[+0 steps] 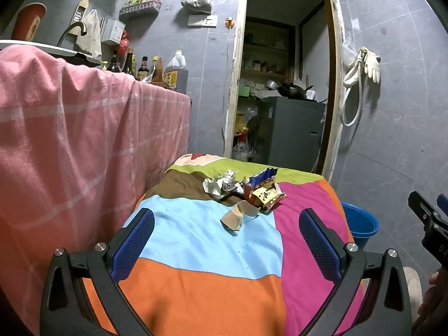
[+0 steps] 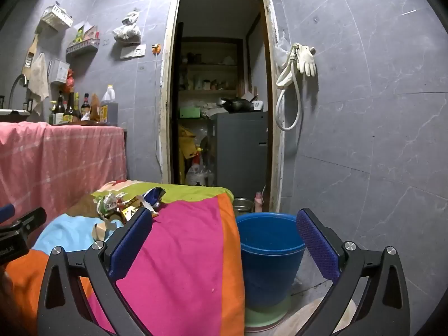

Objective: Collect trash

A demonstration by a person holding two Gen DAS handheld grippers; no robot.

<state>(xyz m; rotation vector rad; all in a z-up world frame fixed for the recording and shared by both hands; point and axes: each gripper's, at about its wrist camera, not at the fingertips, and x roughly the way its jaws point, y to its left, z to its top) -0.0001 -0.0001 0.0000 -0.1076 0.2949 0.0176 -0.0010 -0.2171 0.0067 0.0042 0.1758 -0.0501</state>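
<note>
The left tool (image 1: 226,240) hangs over the near part of the worktop with its jaws spread wide and nothing between them. Ahead of it, past the light blue patch of the patchwork cloth (image 1: 201,294), lies the trash: a torn brown paper scrap (image 1: 238,217) nearest, then a red and yellow wrapper (image 1: 263,193) and a crumpled white wrapper (image 1: 221,184) just beside each other, farther toward the far edge. The right tool (image 2: 224,245) is also spread and empty, held off the right side of the worktop, with the blue bucket (image 2: 270,254) on the floor straight ahead of it and the trash pile well to its left. No piece has been picked up, so this looks like the approach to the first grasp. The next move probably calls for the left tool to go forward and down until the brown scrap sits between its pads, then close, and carry it right to the bucket.
</note>
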